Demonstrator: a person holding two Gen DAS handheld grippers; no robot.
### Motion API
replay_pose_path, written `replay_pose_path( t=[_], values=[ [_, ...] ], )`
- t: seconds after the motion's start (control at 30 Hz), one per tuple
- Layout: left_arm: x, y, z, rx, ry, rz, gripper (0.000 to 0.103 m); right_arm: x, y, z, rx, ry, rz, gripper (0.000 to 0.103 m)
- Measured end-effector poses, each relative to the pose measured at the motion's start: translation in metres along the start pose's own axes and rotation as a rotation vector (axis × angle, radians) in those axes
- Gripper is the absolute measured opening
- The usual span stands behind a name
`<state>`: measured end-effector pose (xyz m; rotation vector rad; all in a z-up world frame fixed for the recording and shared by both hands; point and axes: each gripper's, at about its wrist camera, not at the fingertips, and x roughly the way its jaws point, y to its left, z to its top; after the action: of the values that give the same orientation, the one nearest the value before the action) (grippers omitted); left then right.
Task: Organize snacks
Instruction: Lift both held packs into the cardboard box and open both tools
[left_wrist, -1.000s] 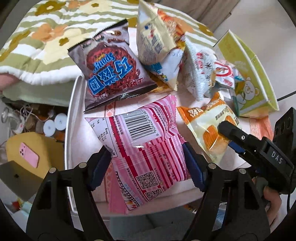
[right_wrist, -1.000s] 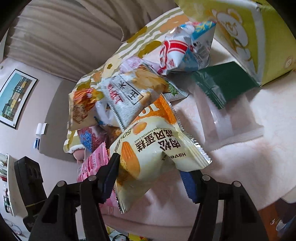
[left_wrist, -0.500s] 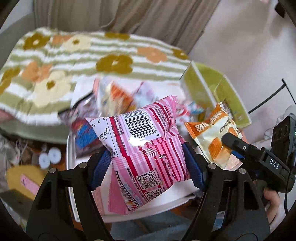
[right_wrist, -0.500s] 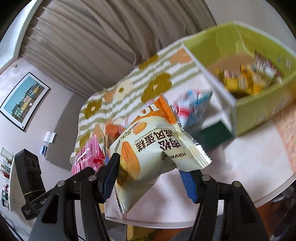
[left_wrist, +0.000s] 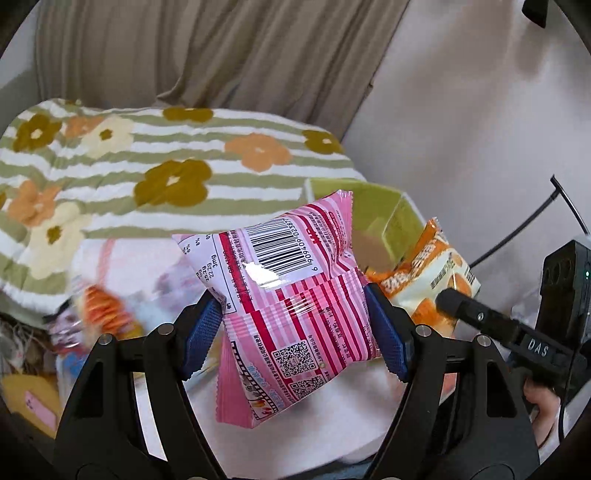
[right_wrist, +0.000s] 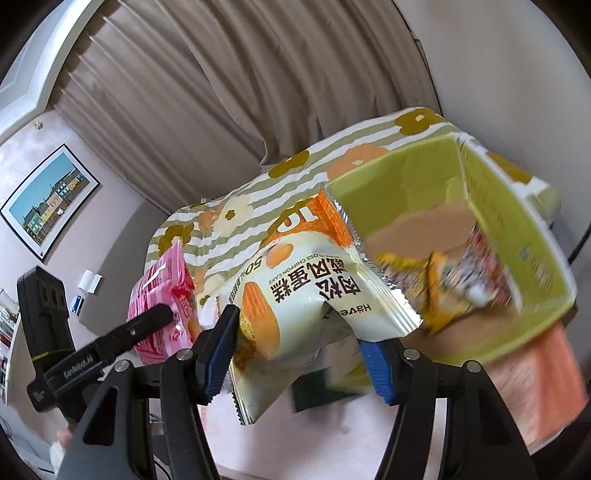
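From the left wrist view, we hold a pink striped packet (left_wrist: 295, 295) squeezed between our left tongs (left_wrist: 295, 328), barcode side up, lifted clear of the tabletop (left_wrist: 351, 417). Ahead of the tongs and a little to their right stands the green box (left_wrist: 384, 214), open at the top; to the right of the tongs the right tongs' cake packet (left_wrist: 428, 273) floats at a like height. To the left and below lie loose snacks (left_wrist: 99, 314), blurred, so some sorting is plainly left. Beyond them is a flowered blanket (left_wrist: 147, 166).

From the right wrist view, our right tongs (right_wrist: 299, 350) are clamped on the cream and orange cake packet (right_wrist: 314, 295). The green box (right_wrist: 517, 236) sits just ahead and to the right of these tongs, with several packets already inside, though smeared past reading. To the left, the pink striped packet (right_wrist: 162, 302) shows beside the left tongs' arm.

We judge the task well under way: some snacks boxed, two in the air bound for the box, others waiting. The box floor is partly hidden by the cake packet, and the tabletop's near edge is cut off by our tongs.
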<state>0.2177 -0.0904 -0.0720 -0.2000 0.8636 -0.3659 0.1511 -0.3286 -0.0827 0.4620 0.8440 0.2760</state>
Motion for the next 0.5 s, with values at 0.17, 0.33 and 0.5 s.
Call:
replay_pose_path(
  t=[0.17,0.33,0.5],
  values=[
    [0.048,-0.047,0.024,-0.019,-0.005,0.012,0.073,0.002,-0.049,0.042,-0.039,0.025,-0.002,0.059],
    [0.099,-0.074,0.044,-0.041,0.032,0.019,0.073,0.015,-0.083,0.070,-0.057,0.065,-0.017,0.059],
    [0.149,-0.086,0.063,-0.043,0.101,0.055,0.073,0.031,-0.108,0.088,-0.063,0.095,-0.028,0.059]
  ],
)
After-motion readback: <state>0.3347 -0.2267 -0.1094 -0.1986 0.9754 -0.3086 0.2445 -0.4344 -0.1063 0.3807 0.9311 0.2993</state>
